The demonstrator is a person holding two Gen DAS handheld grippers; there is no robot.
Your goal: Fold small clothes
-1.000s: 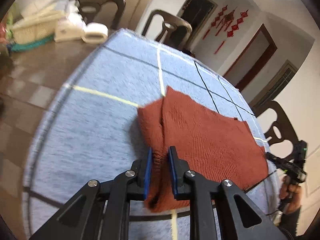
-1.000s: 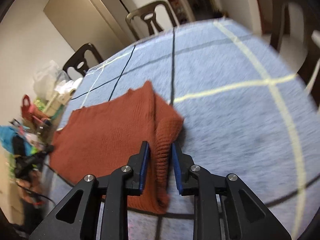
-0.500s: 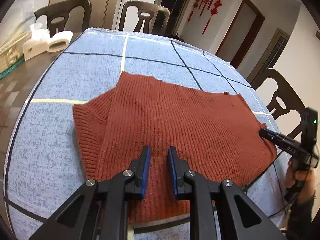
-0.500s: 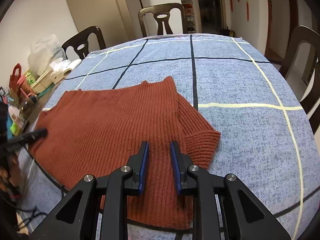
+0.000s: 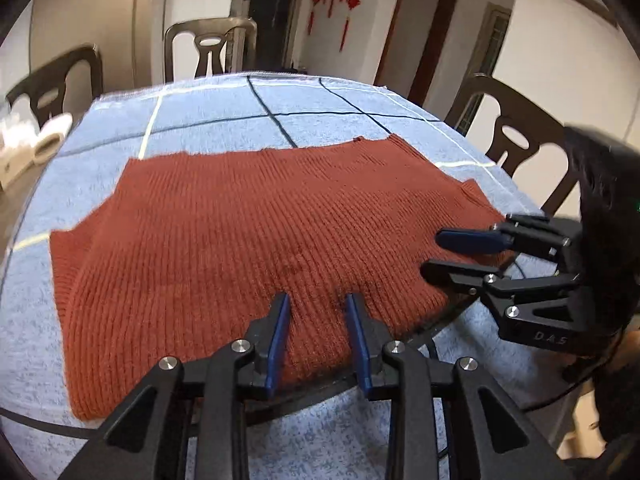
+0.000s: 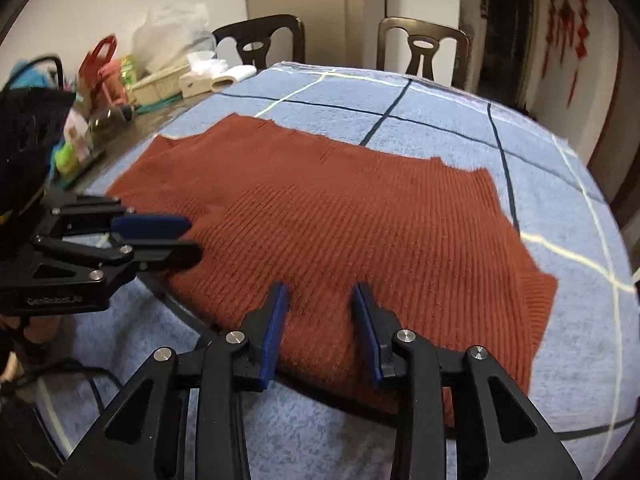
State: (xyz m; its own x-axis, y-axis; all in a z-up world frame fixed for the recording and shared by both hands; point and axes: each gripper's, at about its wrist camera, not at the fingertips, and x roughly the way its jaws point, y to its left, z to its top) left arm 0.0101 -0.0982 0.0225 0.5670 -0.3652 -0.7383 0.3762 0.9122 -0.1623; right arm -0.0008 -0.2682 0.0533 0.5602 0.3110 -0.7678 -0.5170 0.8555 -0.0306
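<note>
I am working over a round table whose blue checked cloth [image 5: 224,120] is covering the whole top. The rust-red knitted garment [image 5: 256,232] is lying flat on that cloth, spread wide on the near half of the table, with its near hem hanging slightly past the table's rim toward me and a sleeve edge folded in at each side. Dark chairs [image 6: 424,46] are standing behind the far side of the table from the garment. A clutter of bags and boxes [image 6: 120,72] is sitting beyond the garment's far left corner. I am holding my left gripper [image 5: 318,312] over the garment's near hem, its blue pads apart and gripping nothing. I am holding my right gripper [image 6: 318,304] further along the same hem, likewise spread and empty.
</note>
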